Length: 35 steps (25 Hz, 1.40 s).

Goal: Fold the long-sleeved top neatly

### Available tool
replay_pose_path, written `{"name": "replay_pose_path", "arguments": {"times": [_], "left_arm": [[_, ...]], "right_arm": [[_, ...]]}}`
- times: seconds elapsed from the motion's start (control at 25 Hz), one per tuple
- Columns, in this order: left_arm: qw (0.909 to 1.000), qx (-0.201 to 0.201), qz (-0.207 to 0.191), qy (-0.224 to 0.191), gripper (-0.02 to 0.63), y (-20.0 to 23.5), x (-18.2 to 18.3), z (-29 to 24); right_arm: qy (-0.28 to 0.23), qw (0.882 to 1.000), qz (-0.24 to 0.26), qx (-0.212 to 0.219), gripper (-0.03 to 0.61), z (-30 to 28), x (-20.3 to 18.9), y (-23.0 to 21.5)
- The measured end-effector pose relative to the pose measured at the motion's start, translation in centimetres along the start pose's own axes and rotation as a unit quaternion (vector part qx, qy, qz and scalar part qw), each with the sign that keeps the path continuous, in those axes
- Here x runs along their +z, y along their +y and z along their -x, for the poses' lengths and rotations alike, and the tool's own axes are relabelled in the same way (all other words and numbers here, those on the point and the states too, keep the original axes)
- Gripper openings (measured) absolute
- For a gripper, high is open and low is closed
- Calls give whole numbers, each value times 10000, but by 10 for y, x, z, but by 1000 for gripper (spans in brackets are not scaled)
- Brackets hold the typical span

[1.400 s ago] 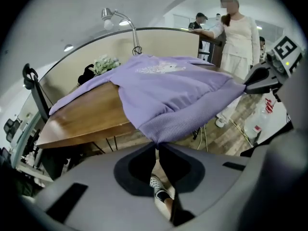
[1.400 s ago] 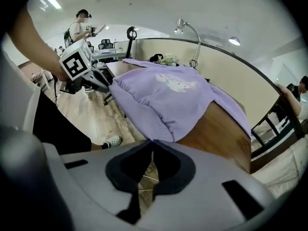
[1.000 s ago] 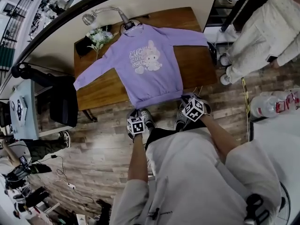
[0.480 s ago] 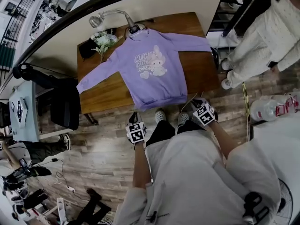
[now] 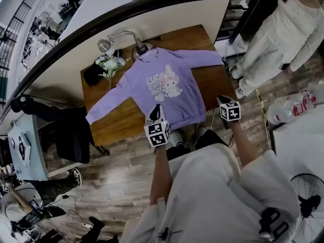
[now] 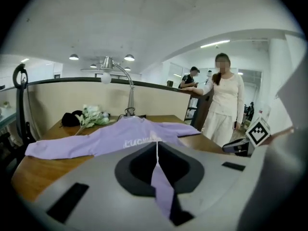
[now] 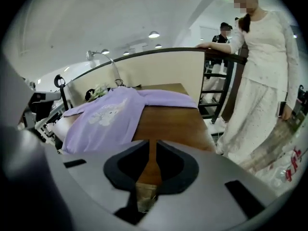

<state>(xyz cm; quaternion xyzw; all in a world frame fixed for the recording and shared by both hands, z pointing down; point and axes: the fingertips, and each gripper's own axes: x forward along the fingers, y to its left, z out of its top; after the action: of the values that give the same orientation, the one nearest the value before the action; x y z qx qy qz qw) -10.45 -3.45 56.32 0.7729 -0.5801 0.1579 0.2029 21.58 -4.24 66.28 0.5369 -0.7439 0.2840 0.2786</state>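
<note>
Two grippers are hovering at the near edge of the worktop [image 5: 117, 119]. At the left, we are holding our left gripper [image 5: 155, 114] clenched on nothing above the near hem of the purple long-sleeved top [image 5: 162, 87], which is lying flat, print up and sleeves spread. At the right, our right gripper [image 5: 223, 100] is just beyond the hem's corner; its jaws have just been opening and are standing slightly parted, gripping nothing.

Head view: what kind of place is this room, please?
Probably an open office or workshop, not a home: a wooden table with a desk lamp, a black chair beside it, and a half-height partition behind.
</note>
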Motion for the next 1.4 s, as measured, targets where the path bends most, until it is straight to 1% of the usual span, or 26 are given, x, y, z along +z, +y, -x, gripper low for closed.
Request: {"name": "replay_pose_path", "arguments": {"times": [0.16, 0.28, 0.44, 0.52, 0.6, 0.68, 0.76, 0.84, 0.92, 1.0, 1.08, 1.16, 1.28, 1.4], "left_arm": [[9990, -437, -51, -65, 23, -37, 27, -25], [9984, -559, -120, -34, 24, -60, 37, -40], [9986, -508, -164, 44, 25, -85, 41, -65], [9989, -418, -171, 105, 25, -99, 40, -77], [9992, -312, -216, 154, 25, -114, 39, -88], [9994, -195, -224, 191, 25, -127, 37, -100], [9994, -84, -215, 247, 25, -139, 35, -111], [9992, 12, -240, 312, 25, -150, 32, -122], [9989, 106, -279, 371, 25, -160, 29, -129], [9984, 194, -327, 424, 25, -167, 25, -133], [9978, 297, -361, 466, 25, -169, 23, -135], [9972, 428, -377, 494, 25, -168, 24, -136], [9964, 617, -318, 495, 25, -163, 24, -133], [9952, 776, -304, 507, 25, -159, 23, -128]], "right_arm": [[-73, 9997, 13, -221, 55, 1, 24, -23], [-127, 9994, -105, -292, 56, -3, 39, -54], [-115, 9987, -255, -418, 57, -15, 51, -109], [-96, 9987, -346, -366, 54, -22, 55, -136], [-34, 9990, -334, -295, 55, -32, 58, -162], [115, 9996, -110, -240, 55, -45, 59, -184], [284, 9991, 307, -121, 55, -61, 59, -201], [423, 9959, 791, 111, 57, -78, 61, -211], [545, 9894, 1299, 340, 63, -95, 63, -217], [645, 9793, 1839, 545, 66, -111, 63, -220], [746, 9678, 2266, 803, 72, -128, 62, -220], [838, 9545, 2671, 1027, 86, -142, 62, -219], [948, 9315, 3252, 1328, 95, -155, 62, -210], [1074, 9125, 3688, 1409, 96, -167, 61, -204]]}}
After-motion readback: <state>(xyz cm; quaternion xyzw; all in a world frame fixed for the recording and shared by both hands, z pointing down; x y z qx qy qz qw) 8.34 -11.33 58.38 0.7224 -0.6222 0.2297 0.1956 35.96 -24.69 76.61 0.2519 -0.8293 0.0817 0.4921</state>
